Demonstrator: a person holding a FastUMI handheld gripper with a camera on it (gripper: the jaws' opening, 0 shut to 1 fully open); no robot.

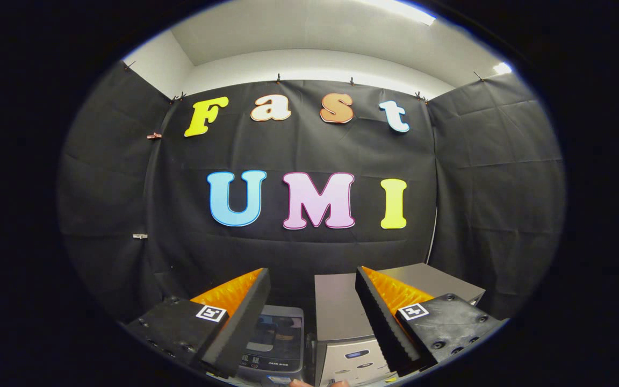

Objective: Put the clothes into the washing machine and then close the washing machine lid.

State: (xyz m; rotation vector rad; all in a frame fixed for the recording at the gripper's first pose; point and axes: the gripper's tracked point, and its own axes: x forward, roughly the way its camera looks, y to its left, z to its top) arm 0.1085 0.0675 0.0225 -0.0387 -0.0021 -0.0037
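- Jaws [309, 317], lower centre of the frame: spread wide, released, nothing between them. Black toothed pads, orange backing, a square marker tag on each black mount.
- Small sliver of a hand [301, 383] at the very bottom centre, below the gap; too little visible to say more.
- Washing machine [274, 344], lower centre-left, just ahead of the left finger [234, 322] and partly hidden by it. Grey top-loader; dark translucent lid [277, 330] lies flat, looks shut. Control strip along its near edge.
- Second grey appliance [342, 322] just beside it to the right, between and beyond the fingers; flat silver top, pale front panel with oval buttons. Right finger [382, 317] covers part of it. What kind of appliance, cannot tell.
- Clothes: cannot tell where.
- Booth wall [127, 188], black cloth, behind both machines.
- White ceiling [309, 32] with light strip, upper frame.
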